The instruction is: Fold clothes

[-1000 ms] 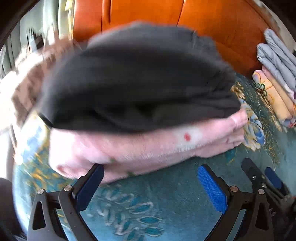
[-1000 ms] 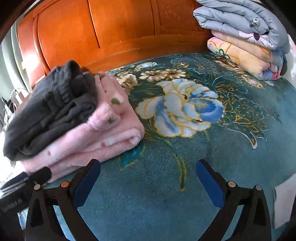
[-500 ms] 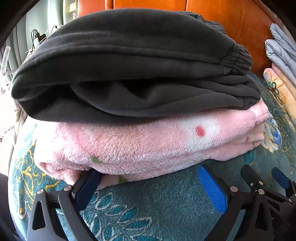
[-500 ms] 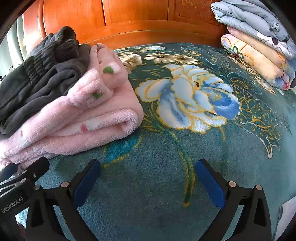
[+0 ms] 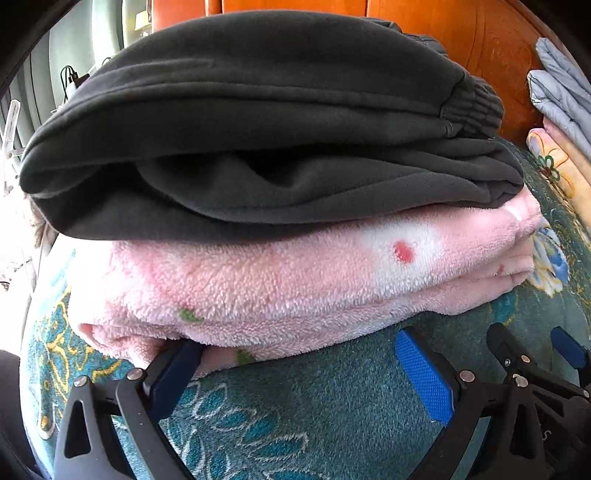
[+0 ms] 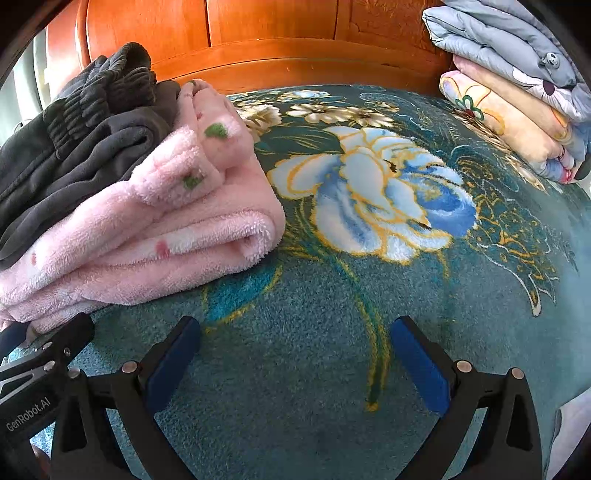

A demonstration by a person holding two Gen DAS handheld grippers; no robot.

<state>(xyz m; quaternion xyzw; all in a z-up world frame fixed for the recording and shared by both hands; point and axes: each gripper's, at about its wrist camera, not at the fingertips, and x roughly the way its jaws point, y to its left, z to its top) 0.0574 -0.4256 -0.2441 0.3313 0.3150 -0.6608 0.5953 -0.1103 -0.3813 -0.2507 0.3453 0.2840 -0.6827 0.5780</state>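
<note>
A: So, folded already?

B: Folded and stacked, yes. Pink fleece at the bottom, lying flat on the teal flowered bedspread. Dark grey sweatpants piled directly on top of the pink fleece, covering most of it, with the ribbed elastic end over the pink fleece's far right corner.

A: And the left hand-held gripper?

B: Spread wide, gripping nothing. Sits low, right in front of the pink fleece. One blue-padded finger tucked under the pink fleece's near edge, tip hidden by the pile. Other finger just clear of the pink fleece, over bare bedspread.

A: Right hand-held gripper?

B: Likewise spread wide and empty. Sits just right of the pink fleece, not touching it, low over the bedspread. Faces the big blue-and-white flower woven just beside the pink fleece's rolled fold.

A: Anything else around?

B: Orange wooden headboard close behind the pink fleece. Stack of folded quilts well to the right of the pink fleece, up against that headboard: grey ones on top, peach floral below.
</note>
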